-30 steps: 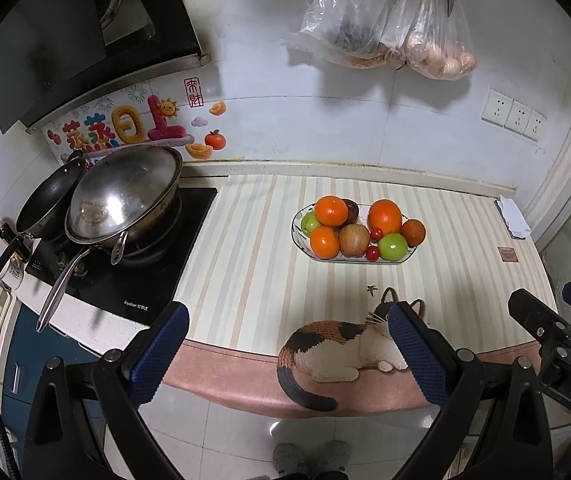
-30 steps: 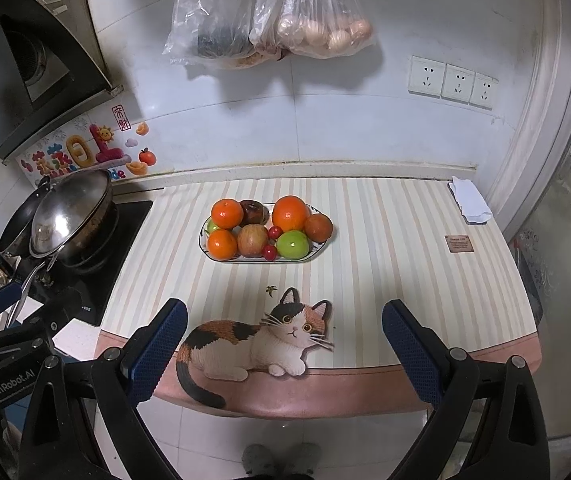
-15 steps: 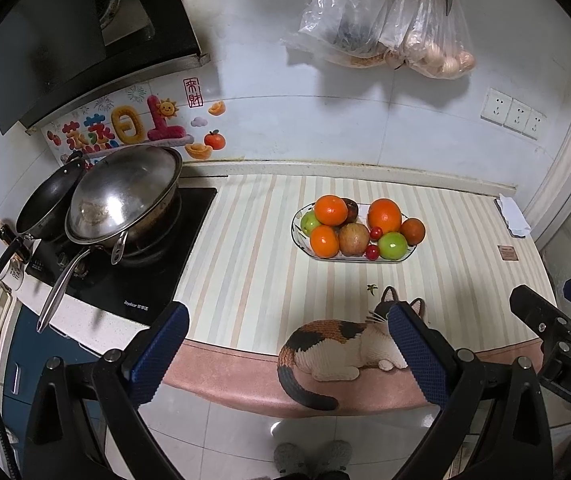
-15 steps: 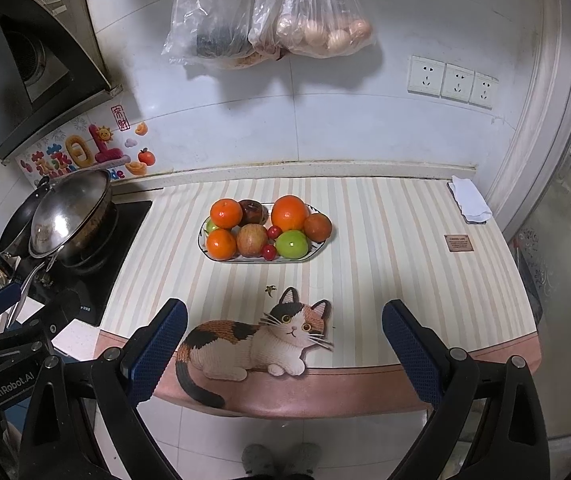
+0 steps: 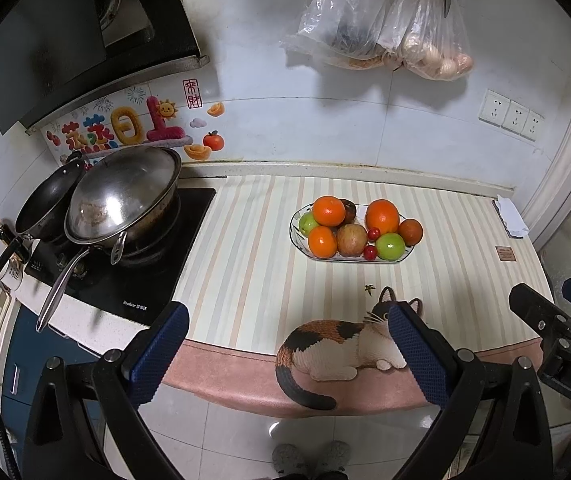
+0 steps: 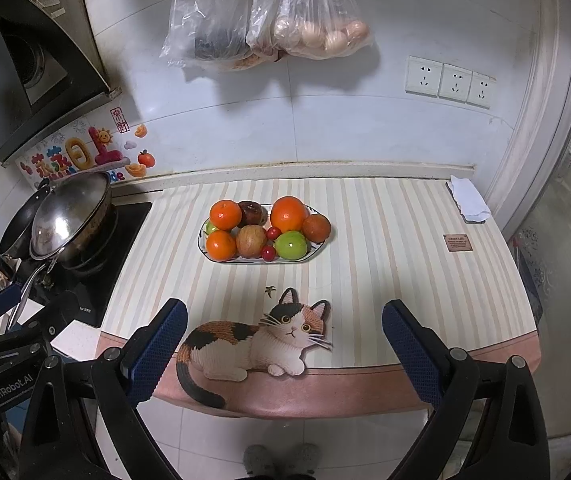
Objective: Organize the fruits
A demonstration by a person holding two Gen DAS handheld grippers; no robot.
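On the striped mat [image 6: 385,248] that covers the surface, an oval plate [image 6: 316,247] with a thin dark rim holds the fruits, near the back wall and well apart from both tools. Round oranges [image 6: 288,213] with a shiny, slightly bumpy skin lie on top of the pile. A smooth green apple [image 6: 291,245] sits at the front right, a dull reddish-brown apple [image 6: 251,241] beside it, and two small glossy red cherries [image 6: 268,253] lie between them. A dark fruit [image 6: 251,213] is at the back of the plate.

The left tool [image 5: 287,354] hangs in front of the surface edge with its two fingers spread wide and nothing between them; the pads [image 5: 159,354] are blue with a fine grid texture. The right tool [image 6: 283,350] is also wide open and empty, above the cat picture [image 6: 253,346] printed on the mat's pink border.

To the left, a steel wok [image 5: 123,200] with a long handle rests on the black glass stove [image 5: 153,284]. Clear plastic bags [image 6: 269,20] hang on the white tiled wall, one with eggs inside. A crumpled white cloth [image 6: 468,199] lies at the right back corner.
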